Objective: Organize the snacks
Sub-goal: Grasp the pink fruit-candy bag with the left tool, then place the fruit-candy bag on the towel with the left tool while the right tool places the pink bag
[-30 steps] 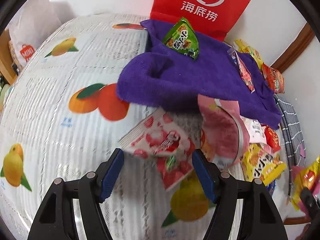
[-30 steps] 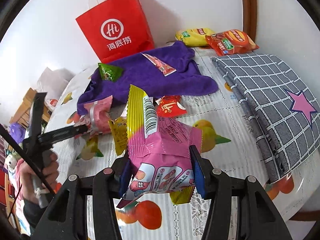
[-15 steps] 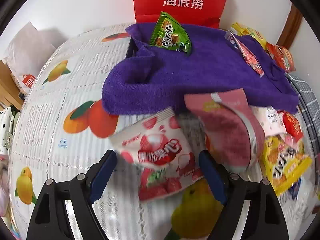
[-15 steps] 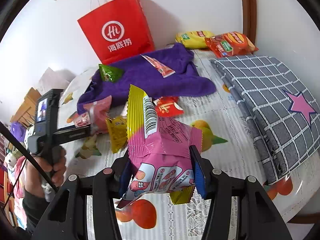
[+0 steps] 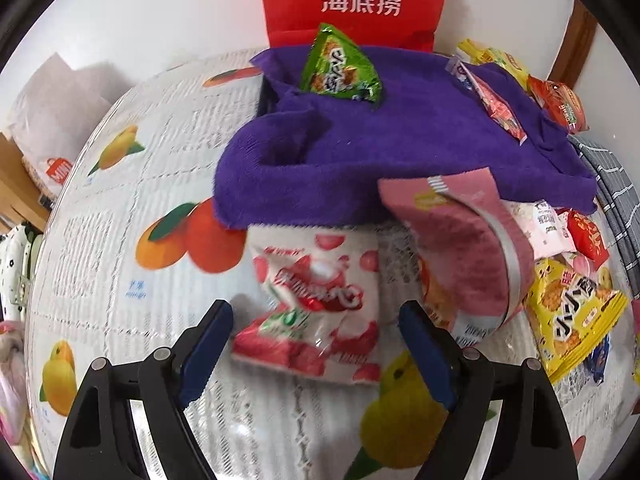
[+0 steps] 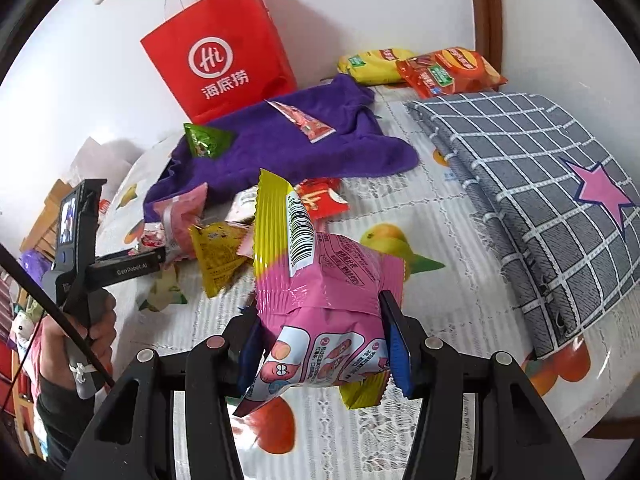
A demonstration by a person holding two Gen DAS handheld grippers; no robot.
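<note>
My left gripper (image 5: 316,340) has its jaws spread wide over the white-and-red strawberry packet (image 5: 316,300). The packet lies flat on the fruit-print tablecloth (image 5: 120,200), between the two blue pads (image 5: 206,344) but touching neither; there is a gap on each side, smaller on the left. The jaws have just been opening, then eased back slightly, with the packet between them and not gripped. The packet's far edge sits just at the near hem of the purple towel (image 5: 400,140). A pink pouch (image 5: 460,248) leans just right of it, close to my right-hand pad. A yellow packet (image 5: 572,316) lies further toward the table's right edge. A green triangular packet (image 5: 340,66) rests on the towel near the red paper bag (image 5: 352,0) at the back edge.

My right gripper (image 6: 324,344) is clamped on a pink-and-yellow snack bag (image 6: 320,280), pads pressing both sides of its lower half, the bag standing up out of the jaws above the tablecloth. A grey checked cloth (image 6: 540,208) covers the right side of the table. My hand (image 6: 92,332) on the left gripper's handle shows at the left edge.
</note>
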